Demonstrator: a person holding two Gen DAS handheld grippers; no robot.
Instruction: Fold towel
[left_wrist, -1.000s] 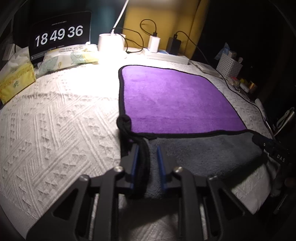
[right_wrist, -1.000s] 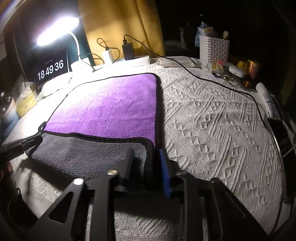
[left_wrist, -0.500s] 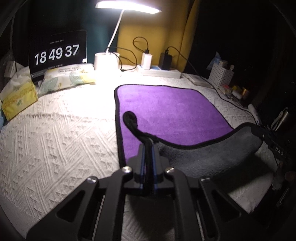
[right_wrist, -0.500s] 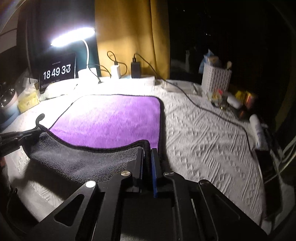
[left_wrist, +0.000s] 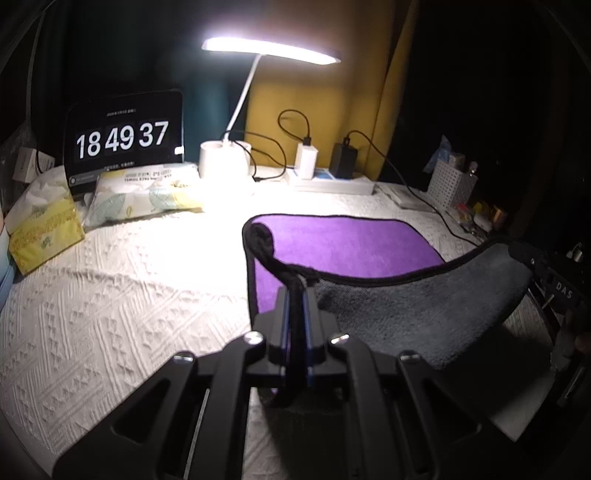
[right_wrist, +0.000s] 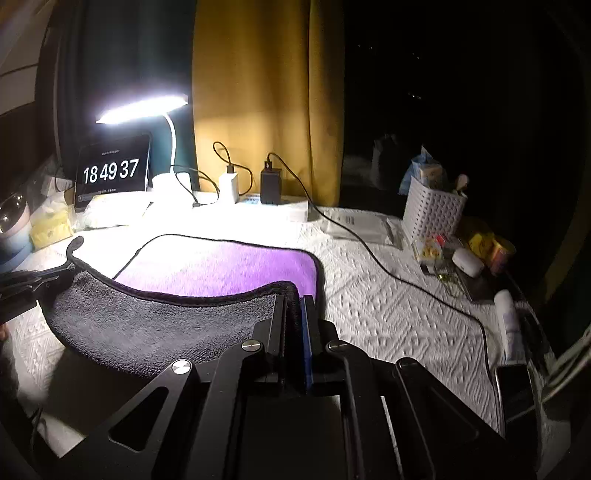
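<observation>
The towel (left_wrist: 343, 243) is purple on top, grey underneath, with a black hem. Its far half lies flat on the white textured cloth (left_wrist: 122, 295). My left gripper (left_wrist: 295, 295) is shut on the towel's near left corner, whose hanging loop (left_wrist: 260, 236) sticks up past the fingers. My right gripper (right_wrist: 294, 301) is shut on the near right corner of the towel (right_wrist: 221, 266). The near edge is lifted off the table and sags between both grippers, grey side (right_wrist: 147, 321) showing. The right gripper also shows in the left wrist view (left_wrist: 546, 273), and the left gripper in the right wrist view (right_wrist: 33, 282).
At the back stand a lit desk lamp (left_wrist: 225, 162), a clock display (left_wrist: 122, 138), tissue packs (left_wrist: 144, 192) and a power strip with chargers (left_wrist: 328, 181). A cable (right_wrist: 399, 273) crosses the cloth to the right. A white basket (right_wrist: 432, 210) and small items sit at the right edge.
Both grippers closed on the towel's near corners and rose, lifting the near edge off the table. More of the grey underside now hangs between them.
</observation>
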